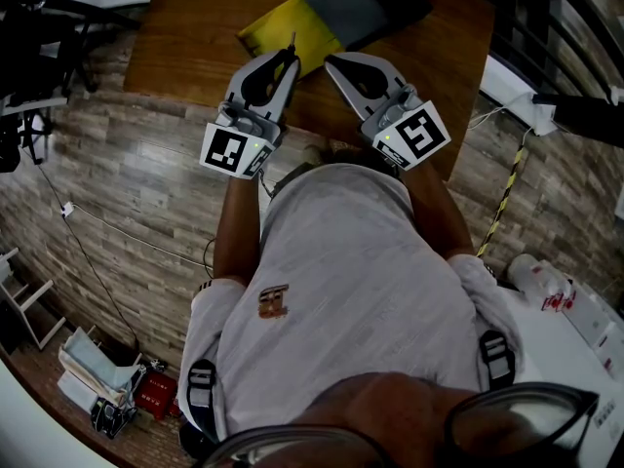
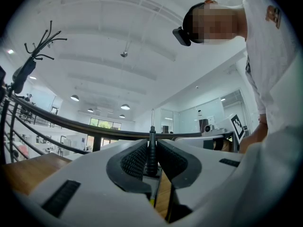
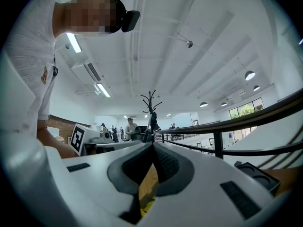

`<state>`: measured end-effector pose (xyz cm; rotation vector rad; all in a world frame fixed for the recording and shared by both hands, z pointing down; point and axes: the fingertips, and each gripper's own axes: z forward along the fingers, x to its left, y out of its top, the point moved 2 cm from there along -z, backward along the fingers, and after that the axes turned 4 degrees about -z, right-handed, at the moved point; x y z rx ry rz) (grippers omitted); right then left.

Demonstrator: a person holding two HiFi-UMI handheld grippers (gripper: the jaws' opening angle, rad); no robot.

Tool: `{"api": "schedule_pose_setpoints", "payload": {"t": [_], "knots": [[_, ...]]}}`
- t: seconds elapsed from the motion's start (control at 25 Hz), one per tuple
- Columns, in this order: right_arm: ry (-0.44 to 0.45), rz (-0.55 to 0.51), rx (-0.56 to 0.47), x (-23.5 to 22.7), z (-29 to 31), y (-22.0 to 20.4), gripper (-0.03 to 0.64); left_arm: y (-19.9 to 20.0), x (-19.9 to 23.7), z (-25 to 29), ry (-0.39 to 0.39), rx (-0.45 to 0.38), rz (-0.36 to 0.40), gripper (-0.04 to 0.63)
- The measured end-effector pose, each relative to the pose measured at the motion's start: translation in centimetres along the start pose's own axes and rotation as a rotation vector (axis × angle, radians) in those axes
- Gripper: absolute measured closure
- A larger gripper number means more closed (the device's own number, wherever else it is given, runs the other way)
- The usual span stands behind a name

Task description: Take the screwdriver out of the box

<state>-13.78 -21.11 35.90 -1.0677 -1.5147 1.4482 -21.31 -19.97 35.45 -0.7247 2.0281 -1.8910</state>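
The screwdriver (image 2: 151,150) is clamped between the pads of the left gripper (image 2: 152,143), and its thin shaft sticks out past the tips at the yellow near edge of the box (image 1: 322,18). The right gripper (image 3: 152,145) is closed on nothing, just beside the left. Bare table (image 1: 195,47) is seen to their left, up to its edge.

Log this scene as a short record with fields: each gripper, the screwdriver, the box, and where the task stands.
left gripper: shut on the screwdriver
screwdriver: dark handle between the pads, thin shaft sticking out past the jaw tips
right gripper: shut, nothing in it
box: yellow and dark, on the wooden table just beyond both grippers
task: screwdriver appears out of the box, held in front of it
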Motion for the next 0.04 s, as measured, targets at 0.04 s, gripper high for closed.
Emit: {"api": "schedule_pose_setpoints", "payload": {"t": [0.04], "knots": [[0.000, 0.000, 0.000, -0.09, 0.13, 0.03, 0.584, 0.01, 0.12, 0.06, 0.001, 0.000, 0.000, 0.520]]}}
